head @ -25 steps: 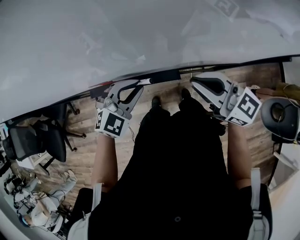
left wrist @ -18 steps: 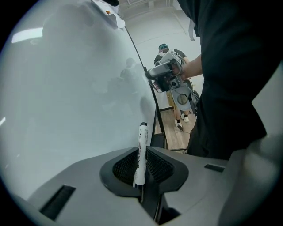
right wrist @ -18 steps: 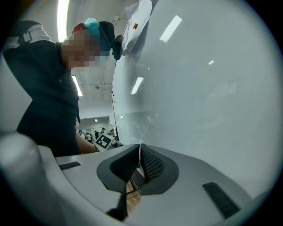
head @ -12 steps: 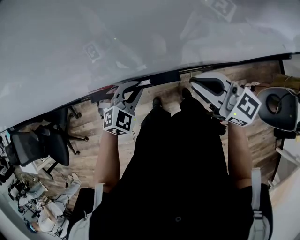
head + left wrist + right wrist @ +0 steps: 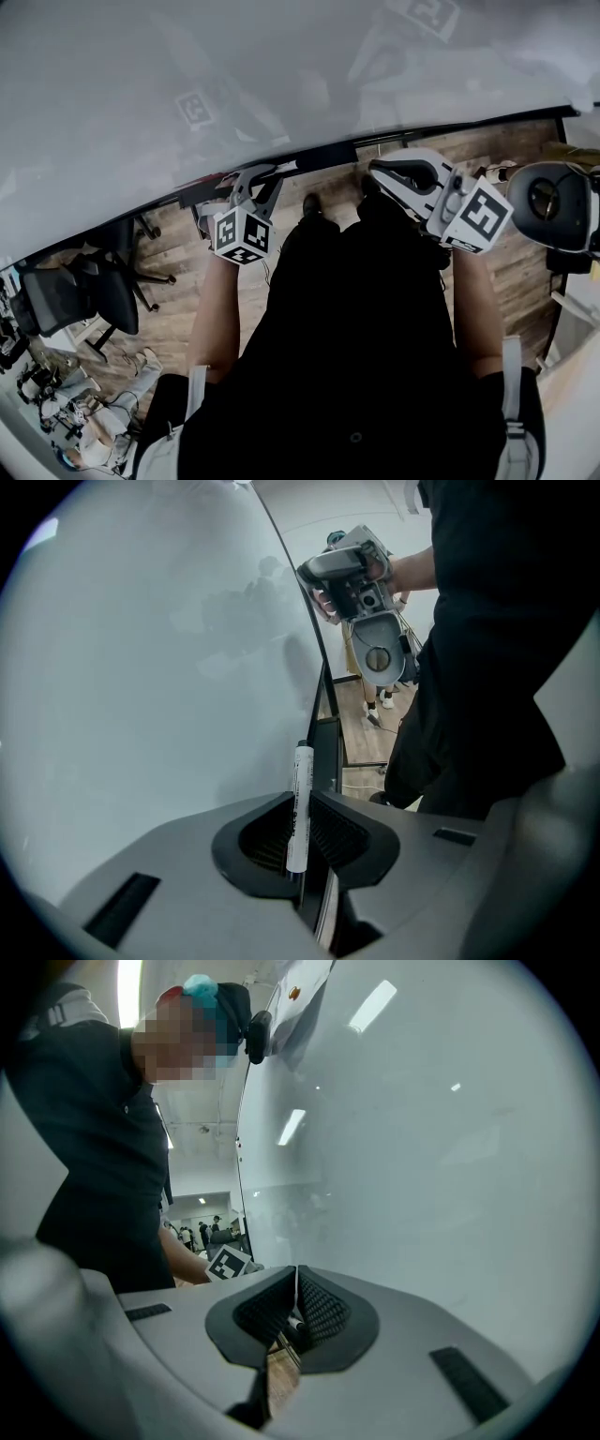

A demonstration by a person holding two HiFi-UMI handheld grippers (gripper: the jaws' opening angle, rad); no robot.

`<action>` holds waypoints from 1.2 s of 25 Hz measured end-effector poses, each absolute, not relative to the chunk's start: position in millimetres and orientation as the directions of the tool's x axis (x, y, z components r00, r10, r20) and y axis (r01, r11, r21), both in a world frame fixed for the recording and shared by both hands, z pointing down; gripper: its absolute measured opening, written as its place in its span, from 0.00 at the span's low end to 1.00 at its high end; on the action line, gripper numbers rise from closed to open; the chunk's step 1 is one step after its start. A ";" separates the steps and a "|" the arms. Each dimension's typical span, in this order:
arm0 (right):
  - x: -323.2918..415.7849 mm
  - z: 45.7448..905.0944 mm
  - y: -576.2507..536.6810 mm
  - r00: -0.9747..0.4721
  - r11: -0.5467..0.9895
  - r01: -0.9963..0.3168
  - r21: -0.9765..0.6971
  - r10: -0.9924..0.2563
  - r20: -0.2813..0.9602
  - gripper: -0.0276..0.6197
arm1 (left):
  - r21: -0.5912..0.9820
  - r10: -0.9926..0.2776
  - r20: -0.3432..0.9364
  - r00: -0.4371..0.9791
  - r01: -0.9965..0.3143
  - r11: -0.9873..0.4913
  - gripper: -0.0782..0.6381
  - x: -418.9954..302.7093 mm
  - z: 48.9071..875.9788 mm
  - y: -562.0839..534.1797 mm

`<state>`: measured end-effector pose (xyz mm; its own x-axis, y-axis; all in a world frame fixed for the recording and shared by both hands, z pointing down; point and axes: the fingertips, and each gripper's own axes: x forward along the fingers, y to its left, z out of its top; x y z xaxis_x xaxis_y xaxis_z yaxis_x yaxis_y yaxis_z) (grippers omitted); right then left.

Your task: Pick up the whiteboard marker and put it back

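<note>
My left gripper (image 5: 255, 176) clamps the marker (image 5: 301, 789) near the whiteboard (image 5: 141, 667), ready to return it; my right gripper (image 5: 294, 1279) is clenched, empty.

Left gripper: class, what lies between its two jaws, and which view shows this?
The whiteboard marker stands between the jaws of the left gripper, clamped by both. The left gripper view shows it.

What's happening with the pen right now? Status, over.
Left gripper shut on whiteboard marker, which pokes out past the jaws. Right gripper shut, empty. Whiteboard close alongside; nothing seen in the way.
</note>
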<state>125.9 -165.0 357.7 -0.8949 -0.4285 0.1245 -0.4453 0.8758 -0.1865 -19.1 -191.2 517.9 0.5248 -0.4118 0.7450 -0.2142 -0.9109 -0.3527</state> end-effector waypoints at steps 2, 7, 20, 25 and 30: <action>125.2 358.1 -163.9 -0.895 0.878 -0.444 -0.180 -0.426 0.133 0.07 | -0.352 -0.410 0.760 0.505 -0.210 -0.912 0.20 -20.0 523.2 -190.4; 127.3 357.9 -164.3 -0.894 0.875 -0.447 -0.185 -0.427 0.137 0.07 | -0.352 -0.398 0.803 0.444 -0.184 -0.918 0.20 -20.7 536.5 -191.5; 132.0 360.2 -160.9 -0.886 0.867 -0.462 -0.187 -0.441 0.142 0.07 | -0.314 -0.357 0.851 0.384 -0.173 -0.934 0.20 -27.7 552.3 -192.3; 131.8 361.0 -158.9 -0.885 0.865 -0.464 -0.190 -0.442 0.148 0.07 | -0.298 -0.338 0.867 0.367 -0.161 -0.941 0.20 -29.2 557.4 -192.7; 134.7 360.8 -157.1 -0.879 0.860 -0.475 -0.187 -0.451 0.157 0.07 | -0.288 -0.324 0.878 0.353 -0.153 -0.945 0.20 -29.2 559.3 -193.5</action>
<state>134.7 -157.1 360.8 -0.8786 -0.4512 0.1566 -0.4749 0.8599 -0.1871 -29.2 -193.5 559.3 0.3529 -0.3240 0.8778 -0.1525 -0.9455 -0.2877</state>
